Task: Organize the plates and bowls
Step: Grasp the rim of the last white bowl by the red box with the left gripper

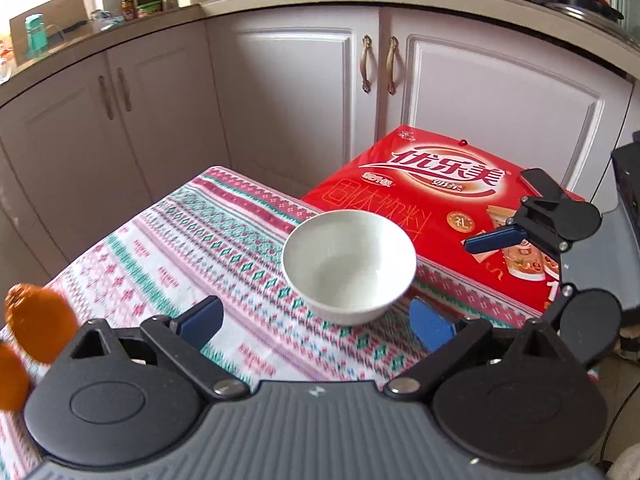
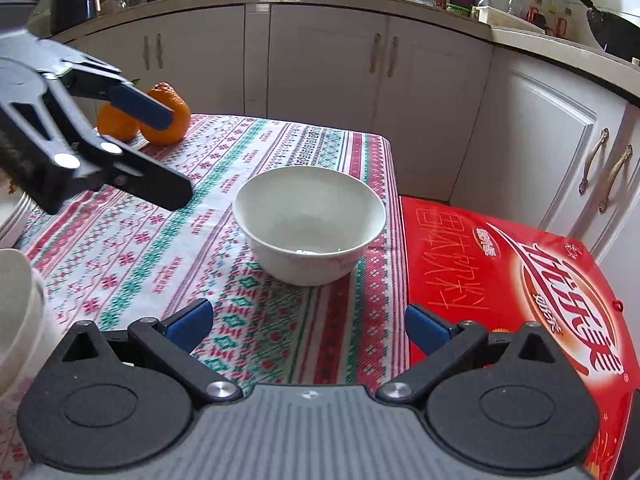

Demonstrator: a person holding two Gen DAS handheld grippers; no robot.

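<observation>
On the patterned tablecloth (image 2: 132, 240), near its edge beside the red box (image 2: 500, 280), the white bowl (image 2: 308, 224) sits upright and empty, untouched. Right gripper (image 2: 308, 328) is spread wide, bowl at its 12 o'clock; left gripper (image 1: 316, 320) is likewise wide and holds nothing. Step judged: approach to the bowl. Next move calls for straddling the rim before closing.

Red box (image 1: 440, 200): brand "优乐美", large "固体饮料", small "礼".
</observation>
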